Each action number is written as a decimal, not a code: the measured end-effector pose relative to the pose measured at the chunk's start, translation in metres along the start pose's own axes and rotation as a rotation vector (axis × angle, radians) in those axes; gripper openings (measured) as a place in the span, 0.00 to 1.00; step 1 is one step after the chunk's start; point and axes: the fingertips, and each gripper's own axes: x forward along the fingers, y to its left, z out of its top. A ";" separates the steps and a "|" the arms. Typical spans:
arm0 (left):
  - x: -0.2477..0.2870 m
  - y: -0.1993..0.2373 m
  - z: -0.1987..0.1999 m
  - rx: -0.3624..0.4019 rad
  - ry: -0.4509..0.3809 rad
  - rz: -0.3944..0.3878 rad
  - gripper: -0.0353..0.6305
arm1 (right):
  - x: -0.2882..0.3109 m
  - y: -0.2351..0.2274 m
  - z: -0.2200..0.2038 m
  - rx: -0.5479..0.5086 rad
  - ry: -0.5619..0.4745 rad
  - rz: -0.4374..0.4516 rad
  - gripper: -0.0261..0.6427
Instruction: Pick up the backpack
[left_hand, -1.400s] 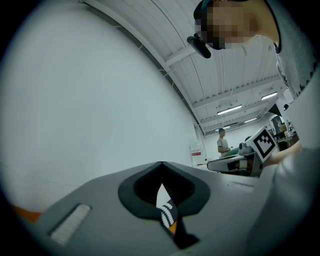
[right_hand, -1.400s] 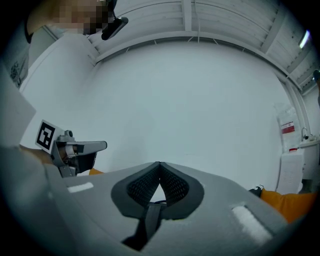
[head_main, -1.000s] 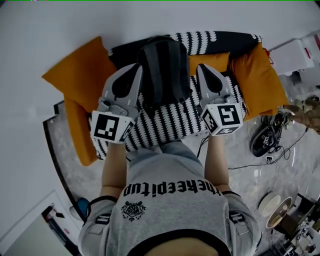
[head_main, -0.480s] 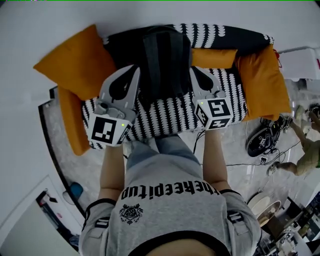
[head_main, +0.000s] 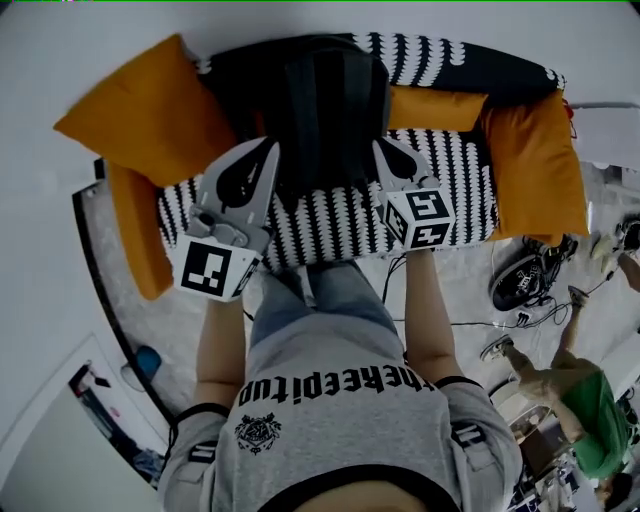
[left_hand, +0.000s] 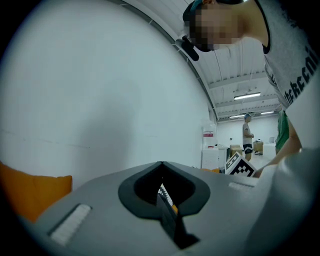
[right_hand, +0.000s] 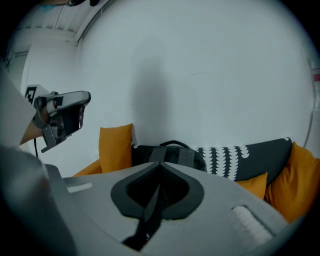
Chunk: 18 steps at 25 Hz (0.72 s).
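Closed and empty, the left hand-held gripper (head_main: 268, 150) and right hand-held gripper (head_main: 386, 150) flank the black backpack (head_main: 325, 105) at 8 and 4 o'clock on the sofa (head_main: 340, 225).

In the right gripper view only the top of the backpack (right_hand: 175, 154) shows — the body of the right gripper (right_hand: 160, 166) covers the rest. In the head view, the edge cuts off a bystander (head_main: 590, 430).
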 end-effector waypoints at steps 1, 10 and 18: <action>0.001 0.000 -0.003 -0.003 0.007 0.002 0.08 | 0.003 -0.002 -0.005 0.011 0.009 0.004 0.04; 0.009 0.001 -0.032 -0.006 0.082 0.010 0.08 | 0.033 -0.028 -0.039 0.053 0.082 0.031 0.11; 0.013 0.004 -0.044 -0.052 0.071 0.030 0.08 | 0.070 -0.043 -0.067 0.075 0.151 0.093 0.22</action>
